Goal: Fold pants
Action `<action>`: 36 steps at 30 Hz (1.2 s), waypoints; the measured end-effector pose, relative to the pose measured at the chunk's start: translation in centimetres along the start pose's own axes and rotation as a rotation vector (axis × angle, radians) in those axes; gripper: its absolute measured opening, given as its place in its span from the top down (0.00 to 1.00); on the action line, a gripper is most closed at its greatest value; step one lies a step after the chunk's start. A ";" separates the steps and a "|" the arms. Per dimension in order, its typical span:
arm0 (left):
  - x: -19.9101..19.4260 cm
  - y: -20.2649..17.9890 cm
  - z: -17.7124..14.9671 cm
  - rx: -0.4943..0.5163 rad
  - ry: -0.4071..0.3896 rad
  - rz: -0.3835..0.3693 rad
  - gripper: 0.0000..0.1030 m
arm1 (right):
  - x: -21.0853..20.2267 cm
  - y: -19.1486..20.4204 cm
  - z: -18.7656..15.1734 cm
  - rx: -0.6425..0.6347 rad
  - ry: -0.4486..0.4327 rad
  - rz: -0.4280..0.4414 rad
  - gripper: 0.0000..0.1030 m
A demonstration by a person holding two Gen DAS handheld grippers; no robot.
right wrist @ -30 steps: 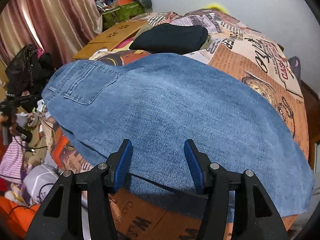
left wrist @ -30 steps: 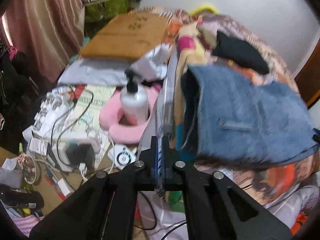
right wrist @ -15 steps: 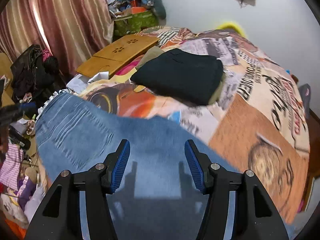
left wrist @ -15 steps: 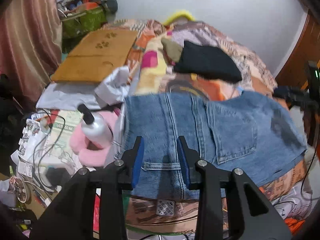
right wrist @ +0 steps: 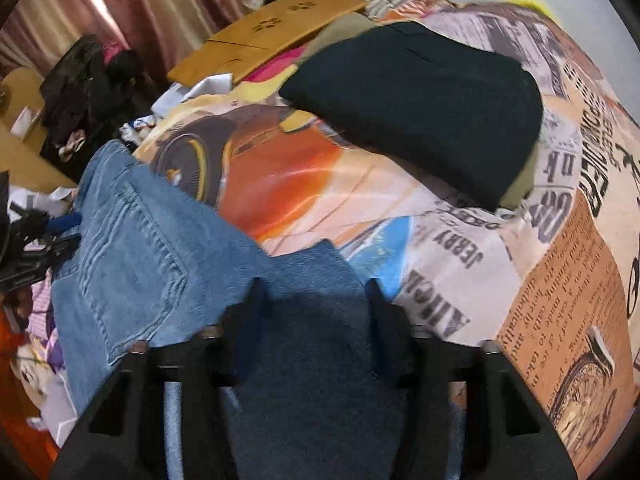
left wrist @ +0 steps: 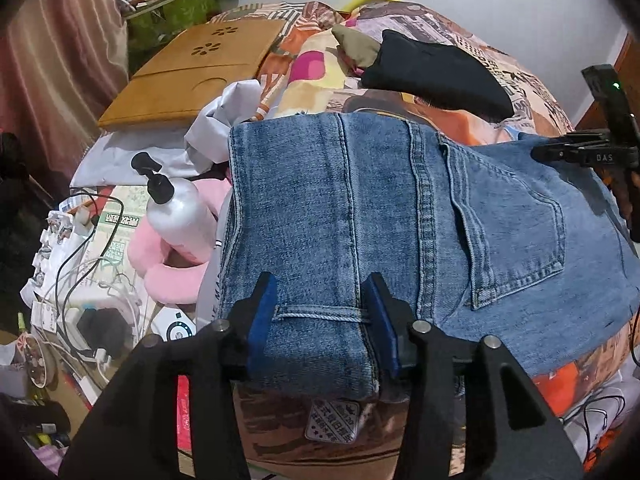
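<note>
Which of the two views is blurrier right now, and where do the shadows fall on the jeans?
Left wrist view: sharp, the jeans show clear stitching, with a dark shadow patch near the right tongs at the far edge. Right wrist view: motion-blurred, the black folded garment and bedspread smeared, the open right tongs' own shadow darkening the denim between them. Both bend at the edges.

The right wrist view is smeared by motion blur. The right gripper's [right wrist: 314, 300] blue pads cannot be made out sharply, and whether they touch the folded blue denim pants [right wrist: 160, 264] between them cannot be told. The pants run off the bottom edge there. The folded black garment [right wrist: 420, 108] hides most of an olive cloth beneath it. In the left wrist view, the small printed label [left wrist: 334, 420] under the pants' near edge is illegible. The bed's patterned quilt [left wrist: 532, 92] is cut off at the right edge.
</note>
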State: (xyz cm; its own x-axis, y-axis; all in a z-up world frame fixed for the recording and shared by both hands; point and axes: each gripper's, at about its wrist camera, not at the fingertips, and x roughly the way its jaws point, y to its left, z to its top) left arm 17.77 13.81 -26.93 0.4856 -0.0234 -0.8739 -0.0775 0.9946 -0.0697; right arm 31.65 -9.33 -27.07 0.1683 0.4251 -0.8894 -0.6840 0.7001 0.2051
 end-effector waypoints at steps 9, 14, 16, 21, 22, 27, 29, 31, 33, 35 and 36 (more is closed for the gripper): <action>0.3 0.1 -0.2 0.028 -0.009 0.023 0.46 | -0.7 1.9 -1.5 -0.075 -0.096 -0.161 0.80; 0.2 0.8 -0.4 0.020 -0.006 0.006 0.44 | -0.5 1.8 -0.9 -0.073 -0.096 -0.193 0.81; -0.6 1.0 -0.1 0.015 -0.010 -0.003 0.44 | -0.8 1.6 -0.9 -0.058 -0.096 -0.189 0.80; -3.7 2.5 2.2 0.004 -0.095 0.037 0.43 | -3.2 1.4 -1.3 0.011 -0.123 -0.186 0.80; -3.9 3.2 3.1 -0.011 -0.102 0.038 0.43 | -4.3 1.2 -1.8 0.027 -0.140 -0.189 0.79; -1.1 5.8 7.6 -0.065 -0.068 0.010 0.42 | -9.5 -0.4 -5.5 0.146 -0.229 -0.207 0.65; 0.3 5.9 8.5 -0.079 -0.040 -0.023 0.42 | -11.3 -0.9 -7.5 0.191 -0.249 -0.231 0.64; 1.8 5.4 9.1 -0.069 -0.017 -0.040 0.44 | -13.0 -1.3 -10.2 0.232 -0.254 -0.279 0.62; 2.7 4.8 9.4 -0.060 -0.009 -0.044 0.56 | -14.4 -1.6 -12.9 0.280 -0.259 -0.336 0.59; 3.0 4.3 9.3 -0.053 -0.014 -0.032 0.59 | -15.9 -2.0 -15.8 0.338 -0.268 -0.399 0.54; 3.0 4.1 9.2 -0.052 -0.025 -0.023 0.66 | -16.5 -2.3 -16.9 0.365 -0.273 -0.421 0.53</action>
State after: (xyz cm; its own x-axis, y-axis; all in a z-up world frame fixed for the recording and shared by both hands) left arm 26.92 18.72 -25.42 0.5094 -0.0430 -0.8594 -0.1105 0.9872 -0.1149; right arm 18.47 -27.67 -19.80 0.5796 0.1672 -0.7976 -0.2401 0.9703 0.0289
